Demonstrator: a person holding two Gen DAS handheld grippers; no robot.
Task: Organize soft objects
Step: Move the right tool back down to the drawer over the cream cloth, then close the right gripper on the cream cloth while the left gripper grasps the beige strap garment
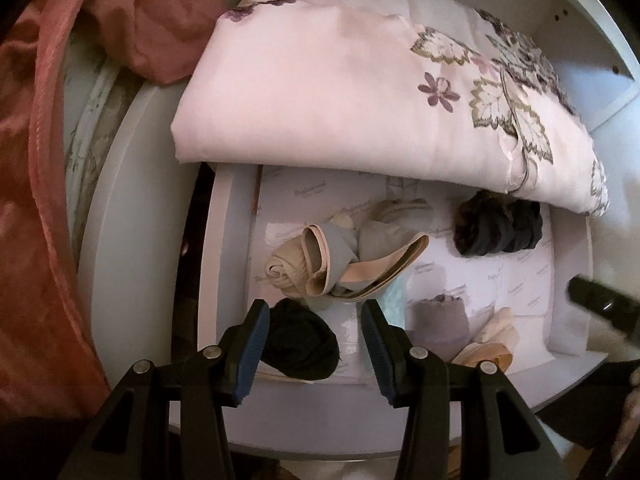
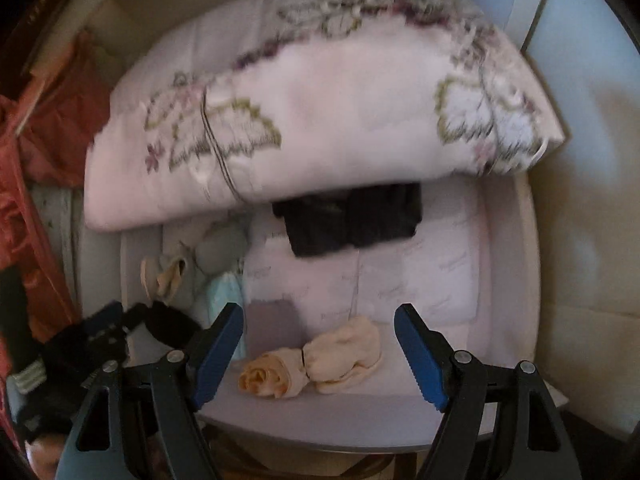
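With both the left gripper (image 1: 314,344) and right gripper (image 2: 318,354) open and empty, the cream roll (image 2: 312,364) is best pinched mid-bundle and lifted straight from the drawer (image 2: 508,280).

Pale pink quilt (image 1: 360,92) with purple flowers and green-edged leaves; black socks (image 1: 500,228); beige socks (image 2: 320,360); salmon cloth (image 1: 36,200); blue pads (image 2: 420,356) on black jaws.

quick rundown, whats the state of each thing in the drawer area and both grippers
drawer: pulled open, paper-lined
floral bedding: folded, overhanging the drawer's back
black bundle: rolled, between the left hand-held gripper's jaws, not pinched
left hand-held gripper: open
right hand-held gripper: open, above the cream bundle
cream bundle: rolled, lying free
dark bundle: partly under the bedding
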